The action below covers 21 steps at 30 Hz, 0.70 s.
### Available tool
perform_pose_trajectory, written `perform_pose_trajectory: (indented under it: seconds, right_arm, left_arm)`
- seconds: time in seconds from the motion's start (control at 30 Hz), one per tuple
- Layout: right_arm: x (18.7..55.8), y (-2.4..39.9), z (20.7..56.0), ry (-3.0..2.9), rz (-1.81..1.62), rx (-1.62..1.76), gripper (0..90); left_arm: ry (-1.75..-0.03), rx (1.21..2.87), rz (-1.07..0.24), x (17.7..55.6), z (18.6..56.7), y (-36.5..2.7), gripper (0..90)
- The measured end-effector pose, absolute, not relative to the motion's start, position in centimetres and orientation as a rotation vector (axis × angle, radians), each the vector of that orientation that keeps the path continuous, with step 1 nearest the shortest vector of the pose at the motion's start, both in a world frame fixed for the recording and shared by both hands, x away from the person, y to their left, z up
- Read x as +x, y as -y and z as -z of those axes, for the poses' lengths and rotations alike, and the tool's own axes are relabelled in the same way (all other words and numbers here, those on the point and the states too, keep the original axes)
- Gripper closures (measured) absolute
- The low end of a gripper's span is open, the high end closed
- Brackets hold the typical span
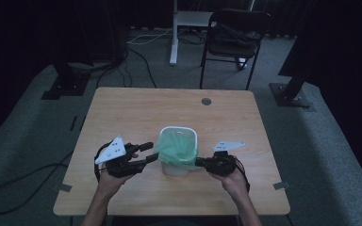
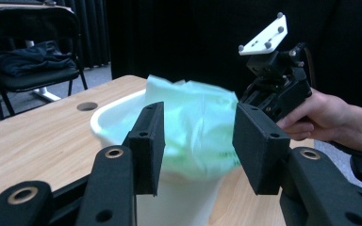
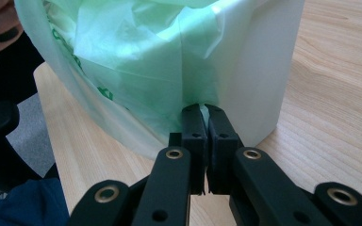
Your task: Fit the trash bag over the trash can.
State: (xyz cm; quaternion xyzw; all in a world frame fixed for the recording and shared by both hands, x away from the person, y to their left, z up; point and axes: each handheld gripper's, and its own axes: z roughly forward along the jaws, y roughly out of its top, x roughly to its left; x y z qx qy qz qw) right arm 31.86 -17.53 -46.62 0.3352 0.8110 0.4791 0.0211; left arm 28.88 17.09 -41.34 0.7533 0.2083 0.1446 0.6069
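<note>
I see a folding chair [image 1: 233, 35] on the grey carpet beyond the far edge of the wooden table [image 1: 136, 110], with a dark bundle of cloth on its seat, a white stand leg [image 1: 173, 33] to its left and cables [image 1: 136, 56] trailing across the floor. A small round grommet hole [image 1: 206, 101] sits in the tabletop near the far edge. Nothing lies between my grippers and the bin; the tabletop around it is bare wood. The white bin [image 1: 178, 167] stands upright near the middle of the table, toward my side, between the two grippers. A thin, translucent green bag [image 1: 175, 147] lines it, crumpled inside and draped loosely over the rim, with green printing on the plastic in the right gripper view. My left gripper [image 1: 145, 154] hangs just beside the bin's left wall, jaws apart with nothing pressed between them; in its own view the bin and bag show through the gap. My right gripper [image 3: 202, 113] sits against the bin's right side, jaws together and pinching a fold of the bag film low against the outer wall.
</note>
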Motion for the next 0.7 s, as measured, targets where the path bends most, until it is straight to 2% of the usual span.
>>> perform_pose_trajectory:
  seconds: [0.13, 0.3, 0.7]
  right_arm:
    - [31.8, 17.5, 46.6, -2.516, -1.483, 1.035, 87.9]
    - [31.7, 17.7, 46.5, -2.514, -1.474, 1.034, 87.9]
    - [31.7, 18.0, 46.4, -2.501, -1.472, 1.045, 87.9]
  left_arm:
    - [-0.493, 1.784, -0.333, 29.6, 41.3, -16.0, 60.9]
    - [-0.523, 1.844, -0.332, 29.6, 42.5, -16.0, 90.0]
    - [-0.654, 1.838, -0.259, 29.6, 46.9, -18.4, 90.0]
